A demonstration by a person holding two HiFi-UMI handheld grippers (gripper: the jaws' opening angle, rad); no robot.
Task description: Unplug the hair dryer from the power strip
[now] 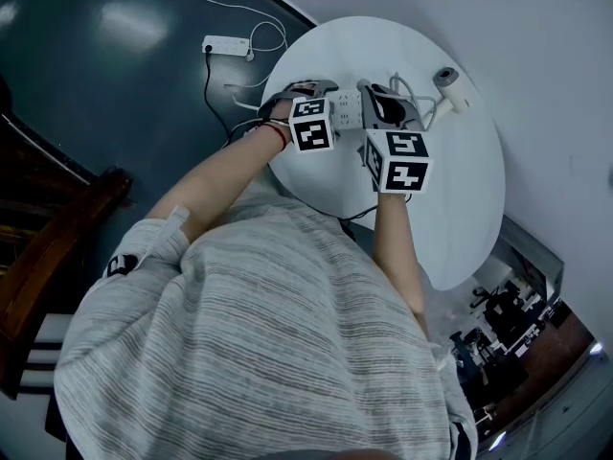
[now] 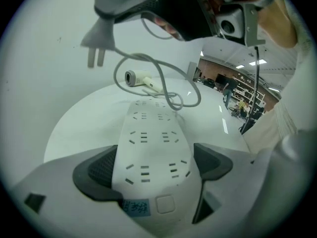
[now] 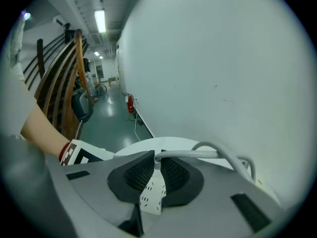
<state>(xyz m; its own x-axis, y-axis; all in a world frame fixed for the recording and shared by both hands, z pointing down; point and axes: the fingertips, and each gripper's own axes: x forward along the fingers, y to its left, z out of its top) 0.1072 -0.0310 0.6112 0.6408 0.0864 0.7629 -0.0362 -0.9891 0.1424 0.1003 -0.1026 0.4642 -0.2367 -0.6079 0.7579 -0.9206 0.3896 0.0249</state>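
From above, we see only a sliver of the long white plastic power strip [image 1: 349,110]; the left gripper [image 1: 305,92] and right gripper [image 1: 385,99] cover the rest.

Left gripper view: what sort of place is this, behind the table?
Probably an open-plan office or workshop: rows of desks under ceiling strip lights in the background, and a round white table on a glossy dark floor.

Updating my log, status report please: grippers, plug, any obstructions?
Left gripper clamped on power strip. Right gripper shut on plug, prongs out, above strip. Hair dryer lying on table; cord loops over strip's far end.
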